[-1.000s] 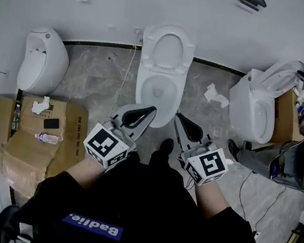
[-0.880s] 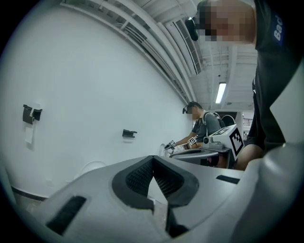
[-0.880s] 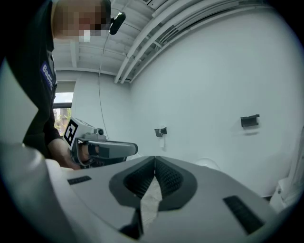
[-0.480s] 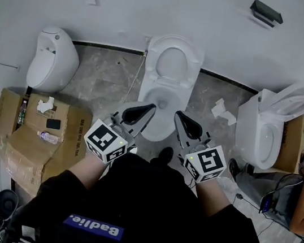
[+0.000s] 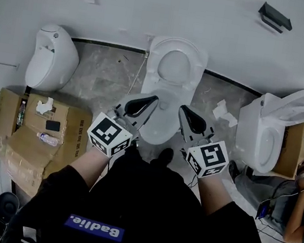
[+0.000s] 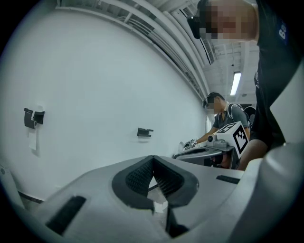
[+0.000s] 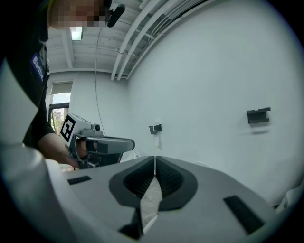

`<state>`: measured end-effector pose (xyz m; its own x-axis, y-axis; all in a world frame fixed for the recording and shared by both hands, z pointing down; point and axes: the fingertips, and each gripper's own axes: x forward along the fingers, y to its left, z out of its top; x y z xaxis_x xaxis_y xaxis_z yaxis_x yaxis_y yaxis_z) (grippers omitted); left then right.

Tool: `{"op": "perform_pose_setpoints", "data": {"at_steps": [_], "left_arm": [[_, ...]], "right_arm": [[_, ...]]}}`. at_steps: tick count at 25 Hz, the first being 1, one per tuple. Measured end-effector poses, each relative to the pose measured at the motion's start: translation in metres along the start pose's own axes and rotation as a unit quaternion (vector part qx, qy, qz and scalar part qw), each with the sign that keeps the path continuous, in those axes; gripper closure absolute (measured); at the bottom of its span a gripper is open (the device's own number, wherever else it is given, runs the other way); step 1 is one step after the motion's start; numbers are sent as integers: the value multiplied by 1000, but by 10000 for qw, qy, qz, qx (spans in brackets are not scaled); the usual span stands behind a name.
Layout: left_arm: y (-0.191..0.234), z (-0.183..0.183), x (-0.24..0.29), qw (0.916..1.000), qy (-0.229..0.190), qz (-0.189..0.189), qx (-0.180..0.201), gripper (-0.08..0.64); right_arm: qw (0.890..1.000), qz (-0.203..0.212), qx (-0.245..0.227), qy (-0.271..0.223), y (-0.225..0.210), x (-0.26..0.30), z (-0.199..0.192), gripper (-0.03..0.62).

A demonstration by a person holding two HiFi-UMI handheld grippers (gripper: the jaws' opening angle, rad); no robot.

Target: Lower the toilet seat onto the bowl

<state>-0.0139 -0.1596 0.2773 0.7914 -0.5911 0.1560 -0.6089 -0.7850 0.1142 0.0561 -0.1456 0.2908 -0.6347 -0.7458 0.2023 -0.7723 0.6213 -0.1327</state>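
The white toilet stands against the wall in the head view, its seat raised upright above the bowl. Both grippers hover side by side over the bowl's front rim, below the seat and not touching it. My left gripper is shut with nothing between its pads. My right gripper is shut and empty too. In the left gripper view the shut jaws point at the bare wall, and the right gripper view shows its own closed jaws likewise.
A white floor fixture stands at the left, with cardboard boxes in front of it. A second toilet stands at the right, with another person using grippers there. Crumpled paper lies on the floor. Brackets hang on the wall.
The toilet has come nearer and both gripper tips now overlap the bowl's front rim. Both grippers have stayed shut and empty.
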Motion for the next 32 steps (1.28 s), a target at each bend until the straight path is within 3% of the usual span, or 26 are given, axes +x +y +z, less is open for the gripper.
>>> {"op": "perform_pose_setpoints", "data": {"at_steps": [17,30,32], "left_arm": [[89,-19,44,9998,200,13,11,541],[149,-62,107,9979,614,127,157,538],[158,-71,116,9971,726,126,170,478]], "right_arm": [[9991,-326,-135,245,-51,73,-3,563],[9957,-459,-276,753,-123,119,-48,560],[9947,-505,-284,847,-136,127,-56,537]]}}
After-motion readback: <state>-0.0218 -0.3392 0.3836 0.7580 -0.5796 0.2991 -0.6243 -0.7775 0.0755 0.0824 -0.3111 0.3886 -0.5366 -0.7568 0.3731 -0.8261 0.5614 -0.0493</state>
